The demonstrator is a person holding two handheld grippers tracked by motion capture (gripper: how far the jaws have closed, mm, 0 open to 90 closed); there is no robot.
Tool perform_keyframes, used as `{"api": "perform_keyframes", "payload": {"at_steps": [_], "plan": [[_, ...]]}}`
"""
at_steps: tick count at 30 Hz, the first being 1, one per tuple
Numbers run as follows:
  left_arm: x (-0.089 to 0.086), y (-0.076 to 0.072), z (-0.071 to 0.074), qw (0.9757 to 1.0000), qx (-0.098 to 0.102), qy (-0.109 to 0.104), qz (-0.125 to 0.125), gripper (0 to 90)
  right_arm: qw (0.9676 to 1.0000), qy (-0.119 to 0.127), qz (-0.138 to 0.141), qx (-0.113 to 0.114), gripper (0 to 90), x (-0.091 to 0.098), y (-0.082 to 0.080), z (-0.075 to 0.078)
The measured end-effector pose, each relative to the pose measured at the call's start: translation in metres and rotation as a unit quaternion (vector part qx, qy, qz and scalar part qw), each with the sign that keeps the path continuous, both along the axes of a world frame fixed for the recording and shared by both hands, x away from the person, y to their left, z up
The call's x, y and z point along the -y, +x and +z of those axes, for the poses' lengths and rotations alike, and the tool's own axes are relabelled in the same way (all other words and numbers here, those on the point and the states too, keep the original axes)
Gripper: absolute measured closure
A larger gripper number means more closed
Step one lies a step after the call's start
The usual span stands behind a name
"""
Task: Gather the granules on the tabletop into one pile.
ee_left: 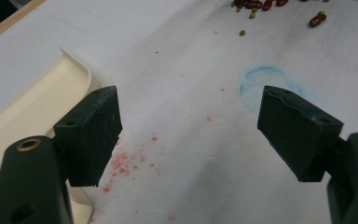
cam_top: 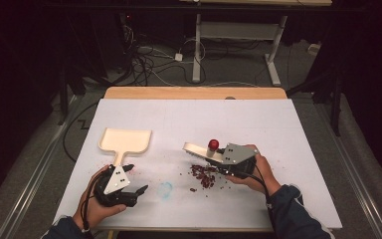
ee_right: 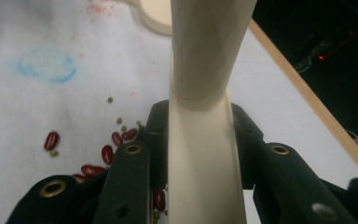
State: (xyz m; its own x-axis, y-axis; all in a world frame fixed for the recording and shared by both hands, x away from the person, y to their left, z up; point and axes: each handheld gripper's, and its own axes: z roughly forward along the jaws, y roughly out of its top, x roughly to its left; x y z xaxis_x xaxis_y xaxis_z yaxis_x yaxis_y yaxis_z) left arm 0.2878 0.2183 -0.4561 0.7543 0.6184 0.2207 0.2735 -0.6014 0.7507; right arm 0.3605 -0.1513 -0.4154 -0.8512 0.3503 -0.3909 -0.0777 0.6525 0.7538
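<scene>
A cream dustpan (cam_top: 125, 139) lies flat at the left of the white sheet, its handle pointing towards me. My left gripper (cam_top: 135, 180) rests just below that handle, open, with nothing between its fingers; in the left gripper view the dustpan (ee_left: 32, 107) lies beside the left jaw of the left gripper (ee_left: 189, 135). My right gripper (cam_top: 218, 158) is shut on the cream handle of a small brush (cam_top: 194, 148), whose bristles hang just above a pile of red and green beans (cam_top: 204, 175). In the right gripper view the brush handle (ee_right: 205, 70) runs up between the jaws of the right gripper (ee_right: 200, 121), with beans (ee_right: 102, 154) below left.
A faint blue ring (cam_top: 165, 189) is drawn on the sheet between the two grippers, and pink specks lie around the dustpan handle. A dark red knob (cam_top: 213, 144) sits by the brush. The wooden table edge (cam_top: 194, 92) runs along the far side.
</scene>
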Motion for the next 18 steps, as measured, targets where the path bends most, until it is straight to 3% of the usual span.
{"api": "perform_keyframes", "payload": {"at_steps": [4, 6, 10, 13, 16, 18], "plan": [[-0.003, 0.0, 0.002, 1.0, 0.005, -0.005, 0.006, 20.9, 0.9973, 0.045, -0.027, -0.051, 67.2, -0.002, -0.012, 0.015], [-0.005, 0.0, 0.003, 0.9999, 0.008, -0.009, 0.01, 20.9, 0.9931, 0.069, -0.03, -0.089, 67.2, -0.006, -0.022, 0.019], [-0.008, -0.001, 0.005, 0.9997, 0.01, -0.012, 0.018, 20.9, 0.9855, 0.085, -0.003, -0.147, 67.3, -0.019, -0.041, 0.019], [-0.011, -0.001, 0.007, 0.9995, 0.014, -0.015, 0.025, 20.9, 0.9785, 0.087, 0.016, -0.186, 67.3, -0.029, -0.049, 0.012], [-0.016, 0.001, 0.008, 0.999, 0.016, -0.022, 0.035, 20.9, 0.9685, 0.093, 0.015, -0.231, 67.3, -0.04, -0.05, 0.0], [-0.018, 0.002, 0.008, 0.9987, 0.016, -0.029, 0.039, 20.9, 0.9639, 0.095, 0.012, -0.248, 67.3, -0.046, -0.05, -0.008]]}}
